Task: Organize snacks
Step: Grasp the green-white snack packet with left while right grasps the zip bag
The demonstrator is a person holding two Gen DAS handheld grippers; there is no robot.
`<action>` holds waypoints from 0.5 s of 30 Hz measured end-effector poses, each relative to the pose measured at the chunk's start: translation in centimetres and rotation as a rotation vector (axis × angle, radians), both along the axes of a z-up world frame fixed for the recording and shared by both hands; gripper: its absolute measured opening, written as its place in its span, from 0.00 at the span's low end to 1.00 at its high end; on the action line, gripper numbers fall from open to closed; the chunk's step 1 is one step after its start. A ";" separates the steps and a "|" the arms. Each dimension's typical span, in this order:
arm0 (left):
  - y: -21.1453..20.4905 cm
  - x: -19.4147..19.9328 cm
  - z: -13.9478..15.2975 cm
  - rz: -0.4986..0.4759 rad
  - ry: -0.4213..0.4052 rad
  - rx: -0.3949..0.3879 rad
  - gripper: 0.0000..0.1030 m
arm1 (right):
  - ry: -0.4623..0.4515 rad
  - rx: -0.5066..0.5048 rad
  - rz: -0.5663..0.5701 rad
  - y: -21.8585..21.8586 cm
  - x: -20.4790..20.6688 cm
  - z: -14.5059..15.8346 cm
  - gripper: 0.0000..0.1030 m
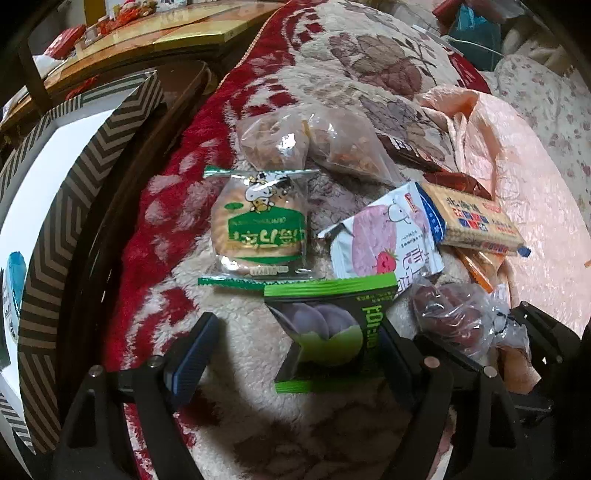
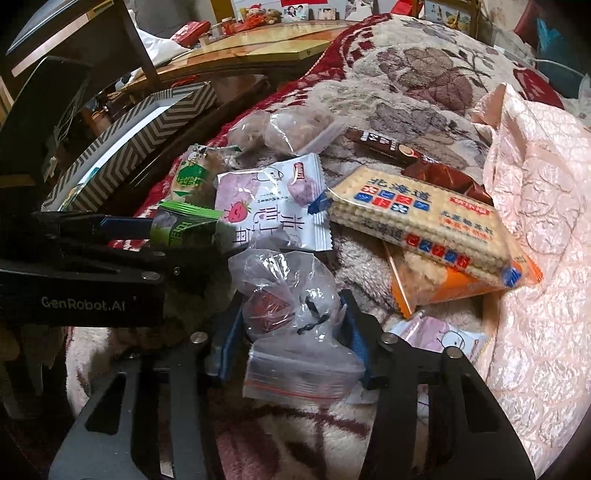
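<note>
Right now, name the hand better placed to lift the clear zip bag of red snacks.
Right. The right gripper already has its blue pads on both sides of the clear zip bag, pressing it. The left gripper stands open around the green packet instead.

A home: floral plush blanket (image 1: 369, 62), wooden table (image 2: 258, 48) with framed photos (image 2: 295, 11).

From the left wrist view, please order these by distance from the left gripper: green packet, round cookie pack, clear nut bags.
1. Green packet: between the left gripper fingers.
2. Round cookie pack: just beyond.
3. Clear nut bags: farthest, behind it.
</note>
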State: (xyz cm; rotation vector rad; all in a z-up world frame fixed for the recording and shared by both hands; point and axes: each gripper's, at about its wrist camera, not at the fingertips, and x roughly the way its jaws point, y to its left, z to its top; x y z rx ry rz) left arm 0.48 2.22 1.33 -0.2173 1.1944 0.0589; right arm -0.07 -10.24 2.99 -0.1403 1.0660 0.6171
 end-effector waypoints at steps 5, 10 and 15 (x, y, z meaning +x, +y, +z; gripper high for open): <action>-0.3 -0.4 0.3 -0.030 -0.022 0.008 0.63 | 0.010 -0.004 -0.017 -0.6 -0.5 0.0 0.33; 0.1 -0.8 0.7 -0.039 -0.037 0.027 0.41 | 0.027 0.026 -0.049 -1.6 -0.8 0.3 0.33; 0.6 -1.7 2.1 -0.042 -0.075 0.026 0.41 | 0.030 0.061 -0.061 -2.1 -0.9 1.0 0.32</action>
